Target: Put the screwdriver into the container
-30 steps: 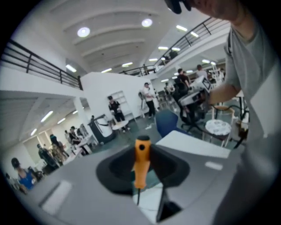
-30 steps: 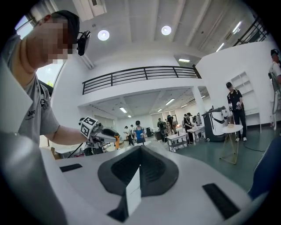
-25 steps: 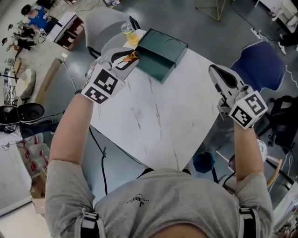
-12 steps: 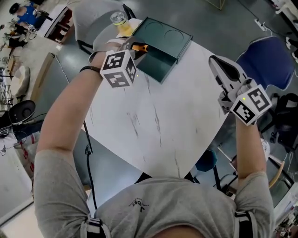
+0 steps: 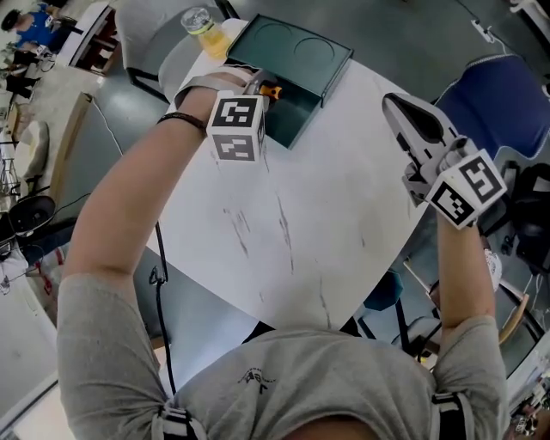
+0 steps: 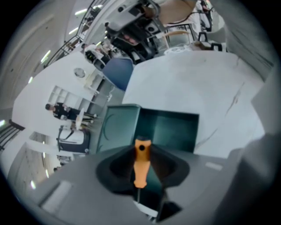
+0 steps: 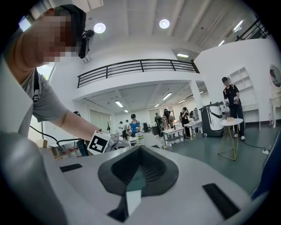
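A dark green container stands open at the far end of the white table. My left gripper is shut on an orange-handled screwdriver, held just above the container's near open compartment. In the left gripper view the screwdriver stands between the jaws, handle end pointing at the container and thin shaft toward the camera. My right gripper hovers over the table's right edge, jaws together with nothing in them. The right gripper view shows the same closed jaws.
A bottle of yellow liquid stands just behind the container at the table's far left corner. A blue chair sits beyond the table's right edge. Several people and pieces of furniture stand far off in the hall.
My left gripper has carried the screwdriver right and forward, from beside the container's corner to above its open compartment. The right gripper has hardly moved.
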Demonstrator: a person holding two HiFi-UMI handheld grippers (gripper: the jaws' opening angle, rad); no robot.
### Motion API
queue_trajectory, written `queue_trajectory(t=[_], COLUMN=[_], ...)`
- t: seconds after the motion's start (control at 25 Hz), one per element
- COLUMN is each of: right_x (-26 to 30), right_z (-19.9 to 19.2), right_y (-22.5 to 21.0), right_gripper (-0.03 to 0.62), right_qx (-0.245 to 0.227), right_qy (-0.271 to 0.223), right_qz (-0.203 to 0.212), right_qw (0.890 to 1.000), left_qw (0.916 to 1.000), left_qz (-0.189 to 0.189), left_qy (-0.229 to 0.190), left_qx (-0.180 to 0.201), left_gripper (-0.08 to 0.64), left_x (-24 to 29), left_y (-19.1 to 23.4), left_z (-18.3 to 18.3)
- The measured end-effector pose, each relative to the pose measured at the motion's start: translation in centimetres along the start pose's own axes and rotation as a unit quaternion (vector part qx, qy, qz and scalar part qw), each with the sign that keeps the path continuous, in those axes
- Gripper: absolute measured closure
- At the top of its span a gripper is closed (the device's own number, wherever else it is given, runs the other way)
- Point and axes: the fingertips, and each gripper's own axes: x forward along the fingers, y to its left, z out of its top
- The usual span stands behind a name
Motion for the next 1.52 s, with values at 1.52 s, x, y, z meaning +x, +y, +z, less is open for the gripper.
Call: queue_trajectory(t=[1.52], right_x=[0.0], right_z=[-3.0], right_y=[-1.5], right_gripper=[0.584], right_qx=[0.024], right_qy=[0.007], right_qz=[0.0], right_qw=[1.0], left_qw=[0.9975], left_qz=[-0.064], left_qy=[0.015], left_qx=[0.027], left_gripper=[0.428], left_x=[6.3], left_y=[-2.8], left_z=[0.6])
